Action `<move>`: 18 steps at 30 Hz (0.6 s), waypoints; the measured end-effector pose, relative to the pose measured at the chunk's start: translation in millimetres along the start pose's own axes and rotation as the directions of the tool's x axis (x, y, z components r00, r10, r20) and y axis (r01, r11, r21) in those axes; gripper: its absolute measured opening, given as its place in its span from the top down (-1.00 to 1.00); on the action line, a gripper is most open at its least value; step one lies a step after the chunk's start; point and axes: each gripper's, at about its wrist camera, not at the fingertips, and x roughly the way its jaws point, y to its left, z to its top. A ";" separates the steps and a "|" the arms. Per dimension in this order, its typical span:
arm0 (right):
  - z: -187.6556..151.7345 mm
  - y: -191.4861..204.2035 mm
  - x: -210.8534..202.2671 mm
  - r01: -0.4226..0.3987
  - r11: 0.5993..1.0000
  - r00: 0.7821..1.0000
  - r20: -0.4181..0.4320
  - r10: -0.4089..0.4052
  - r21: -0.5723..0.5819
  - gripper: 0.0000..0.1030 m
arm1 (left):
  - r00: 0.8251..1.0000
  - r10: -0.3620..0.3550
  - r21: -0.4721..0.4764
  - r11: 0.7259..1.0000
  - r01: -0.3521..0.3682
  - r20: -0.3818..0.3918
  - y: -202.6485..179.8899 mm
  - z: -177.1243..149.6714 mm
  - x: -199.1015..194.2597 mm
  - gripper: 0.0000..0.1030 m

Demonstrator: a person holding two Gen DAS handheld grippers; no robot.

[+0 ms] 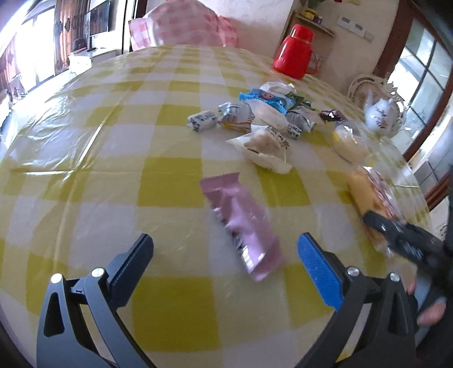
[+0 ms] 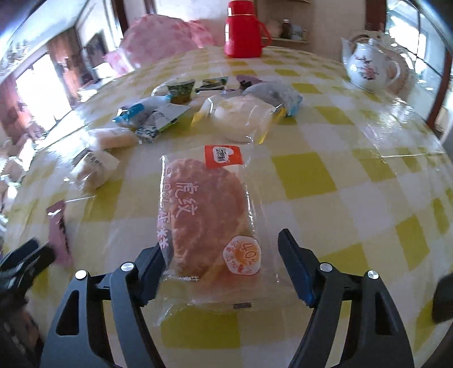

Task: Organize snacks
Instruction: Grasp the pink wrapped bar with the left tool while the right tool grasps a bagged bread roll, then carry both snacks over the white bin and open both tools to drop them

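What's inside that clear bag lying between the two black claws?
The clear bag holds a flat orange-brown cake. Printed labels and lettering hide parts of it, and its underside cannot be seen. The right gripper straddles the bag's near end.

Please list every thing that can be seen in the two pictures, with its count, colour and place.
table: one, yellow and white check cloth, under everything.
cake pack: one, clear wrapper, orange-brown cake, between the right fingers.
pink bar: one, pink, ahead of the left gripper.
small snacks: a loose pile, count unclear, mostly white and blue, mid table.
bun bag: one, clear, white bun, beyond the cake pack.
flask: one, red, far edge.
teapot: one, white with flowers, far right.
pink cloth: one, pink check, behind the table.
left gripper: one, dark with blue pads, open.
right gripper: one, dark, open around the cake pack.
hand: one, partly seen, right edge.
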 end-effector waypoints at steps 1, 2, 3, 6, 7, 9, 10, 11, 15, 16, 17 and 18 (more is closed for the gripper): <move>1.2 -2.6 1.2 -0.011 1.000 1.000 -0.004 0.011 -0.001 -0.50 | 0.999 0.040 0.016 0.999 -0.040 -0.008 -8.4 3.4 6.3 -0.97; 2.5 -3.4 1.9 -0.024 1.000 1.000 -0.009 0.024 -0.002 -0.54 | 0.997 0.070 0.034 0.997 -0.070 -0.017 -14.2 5.0 10.6 -0.97; 5.7 -4.6 4.2 -0.035 0.999 0.999 -0.013 0.035 -0.007 -0.59 | 0.995 0.093 0.051 0.994 -0.092 -0.024 -19.6 6.7 14.7 -0.97; 12.7 2.6 8.4 -0.017 0.996 1.000 -0.008 0.016 -0.083 -0.67 | 0.991 0.134 0.061 0.989 -0.132 -0.028 -27.7 12.7 23.1 -0.97; 15.1 6.8 10.7 -0.005 0.994 1.000 -0.007 0.004 -0.111 -0.68 | 0.990 0.139 0.060 0.989 -0.138 -0.027 -28.2 14.8 24.8 -0.97; 14.8 12.1 14.6 -0.003 0.990 1.000 -0.014 0.001 -0.141 -0.68 | 0.988 0.149 0.068 0.987 -0.147 -0.027 -29.1 16.3 26.6 -0.97; 12.7 13.2 15.3 0.003 0.989 1.000 -0.015 -0.005 -0.147 -0.68 | 0.989 0.148 0.071 0.987 -0.146 -0.025 -28.8 16.1 26.4 -0.97; 10.4 13.7 15.2 0.005 0.988 1.000 -0.013 -0.007 -0.154 -0.61 | 0.990 0.136 0.063 0.989 -0.135 -0.019 -27.0 15.8 24.8 -0.97; 3.0 9.6 1.0 -0.024 0.989 0.999 0.036 0.029 -0.145 0.10 | 0.992 0.119 0.071 0.990 -0.121 0.040 -24.9 12.1 14.9 0.21; 0.5 7.2 -4.5 -0.027 0.990 0.998 0.055 0.035 -0.137 0.11 | 0.995 0.087 0.085 0.992 -0.091 0.043 -26.6 10.0 12.7 0.56; -0.9 3.9 -9.9 -0.047 0.992 0.996 0.072 0.056 -0.120 0.12 | 0.998 0.039 0.080 0.996 -0.042 0.040 -26.7 8.3 11.0 0.57; -2.0 -2.5 -17.1 -0.086 0.993 0.992 0.090 0.093 -0.086 0.12 | 0.999 -0.009 0.068 0.998 0.006 0.042 -26.0 6.0 8.1 0.57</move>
